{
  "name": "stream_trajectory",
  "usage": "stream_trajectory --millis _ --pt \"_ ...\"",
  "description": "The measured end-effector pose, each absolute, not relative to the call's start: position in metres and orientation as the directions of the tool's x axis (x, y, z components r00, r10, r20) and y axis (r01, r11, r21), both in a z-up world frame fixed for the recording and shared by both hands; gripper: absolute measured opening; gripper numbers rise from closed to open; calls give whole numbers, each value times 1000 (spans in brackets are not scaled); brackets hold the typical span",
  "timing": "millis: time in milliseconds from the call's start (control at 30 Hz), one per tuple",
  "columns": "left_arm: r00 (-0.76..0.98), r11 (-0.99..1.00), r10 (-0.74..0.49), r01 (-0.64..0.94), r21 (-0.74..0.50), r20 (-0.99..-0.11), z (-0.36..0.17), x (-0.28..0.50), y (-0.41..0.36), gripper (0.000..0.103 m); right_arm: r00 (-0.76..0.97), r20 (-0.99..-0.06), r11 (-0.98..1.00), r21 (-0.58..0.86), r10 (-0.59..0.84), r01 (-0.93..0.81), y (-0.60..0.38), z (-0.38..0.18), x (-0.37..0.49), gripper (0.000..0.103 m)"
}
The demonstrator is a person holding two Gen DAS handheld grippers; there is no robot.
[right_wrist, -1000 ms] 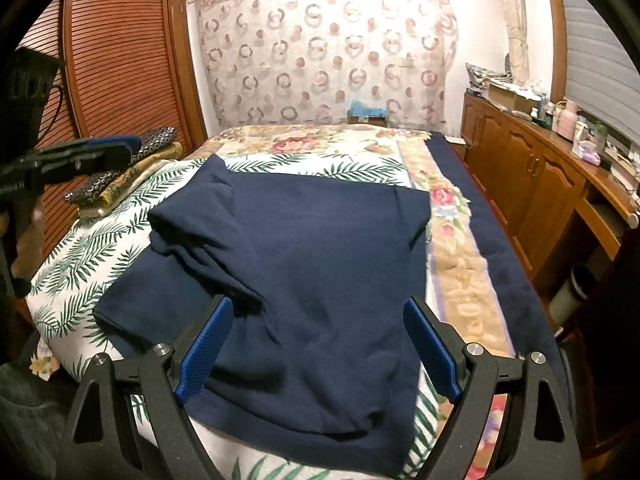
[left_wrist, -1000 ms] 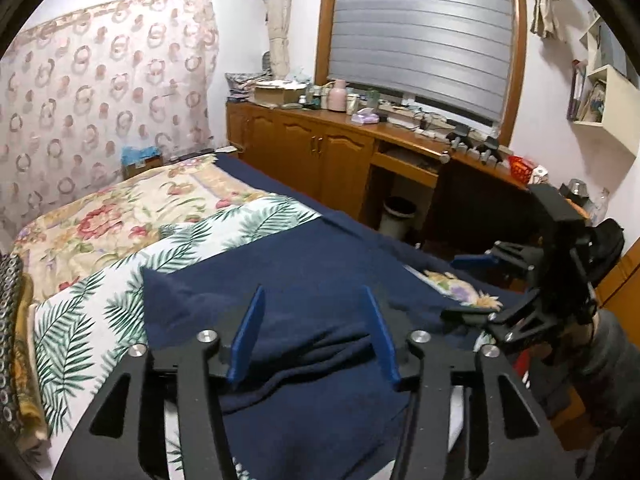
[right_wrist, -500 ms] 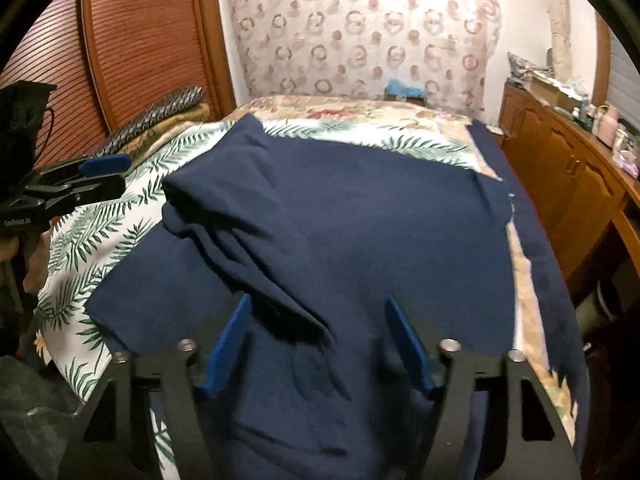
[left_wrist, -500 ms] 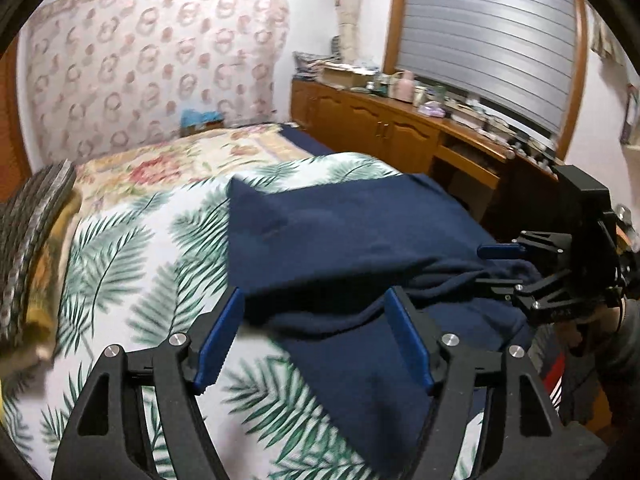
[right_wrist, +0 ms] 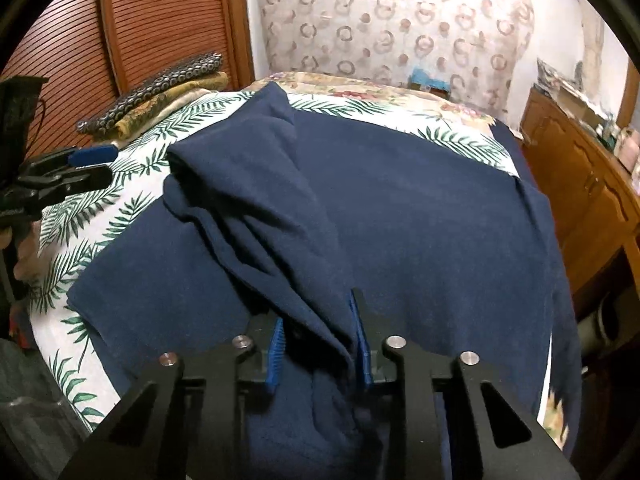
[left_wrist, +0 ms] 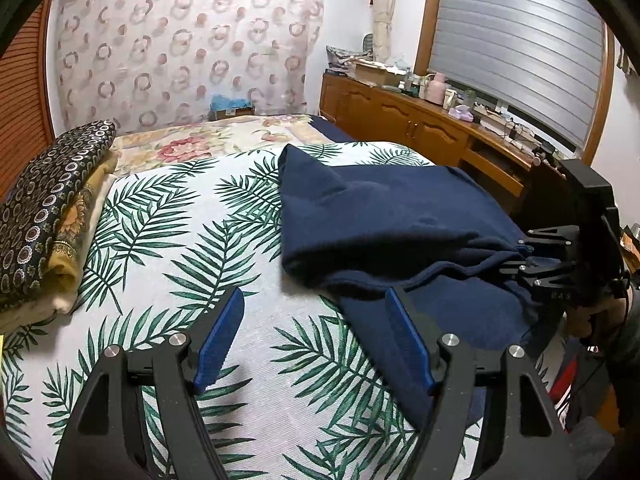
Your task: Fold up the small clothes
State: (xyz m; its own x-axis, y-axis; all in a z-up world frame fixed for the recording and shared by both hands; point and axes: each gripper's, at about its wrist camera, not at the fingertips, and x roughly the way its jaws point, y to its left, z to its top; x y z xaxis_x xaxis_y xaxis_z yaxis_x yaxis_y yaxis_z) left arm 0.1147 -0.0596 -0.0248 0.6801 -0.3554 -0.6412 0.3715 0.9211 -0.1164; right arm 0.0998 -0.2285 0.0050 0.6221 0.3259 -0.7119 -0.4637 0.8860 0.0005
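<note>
Right gripper point(right_wrist: 318, 330) was clamped on a bunched ridge of the navy garment point(right_wrist: 400, 208).
Left gripper point(left_wrist: 314, 334) hung spread over the leaf-print bedspread point(left_wrist: 168, 248), empty; best to lift evenly and lay the fold flat, avoiding extra bunching.

Folded cloth stack point(left_wrist: 48, 216) borders bare palm-print bedspread point(left_wrist: 180, 248) (left side).

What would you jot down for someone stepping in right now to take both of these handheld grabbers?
Right gripper: jaws shut on a bunched ridge of the navy blue fabric garment.
Left gripper: jaws open, empty, above the palm-leaf print bedcover beside the garment's edge.
Garment lies spread on the bed, one flap lying over itself, rumpled.
Done: first partial fold.
Left: smooth it, finish folding, perhaps set it by the folded patterned cloths.
</note>
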Motion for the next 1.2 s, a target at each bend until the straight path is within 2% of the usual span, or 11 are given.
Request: stream_trajectory --millis 200,633,767,967,1133,1200 --pt "687 922 -353 370 -112 -635 -25 113 -60 74 637 -691 872 -18 342 -488 -222 7 90 11" --pt "690 919 -362 378 -114 -626 -24 110 -59 74 750 -515 873 -5 416 -488 -223 66 41 9" --pt "686 914 -373 387 -121 -625 -24 107 -62 74 785 -491 898 -12 377 -439 -242 81 25 9" --pt "680 906 -388 405 -123 -622 -20 105 -70 74 801 -531 944 -6 275 -329 -278 73 6 9" --pt "678 900 -399 419 -121 -617 -18 102 -77 74 744 -638 968 6 197 -251 -299 34 6 9" --pt "677 897 -400 426 -115 -617 -18 101 -81 74 733 -658 965 -36 171 -258 -294 21 2 11"
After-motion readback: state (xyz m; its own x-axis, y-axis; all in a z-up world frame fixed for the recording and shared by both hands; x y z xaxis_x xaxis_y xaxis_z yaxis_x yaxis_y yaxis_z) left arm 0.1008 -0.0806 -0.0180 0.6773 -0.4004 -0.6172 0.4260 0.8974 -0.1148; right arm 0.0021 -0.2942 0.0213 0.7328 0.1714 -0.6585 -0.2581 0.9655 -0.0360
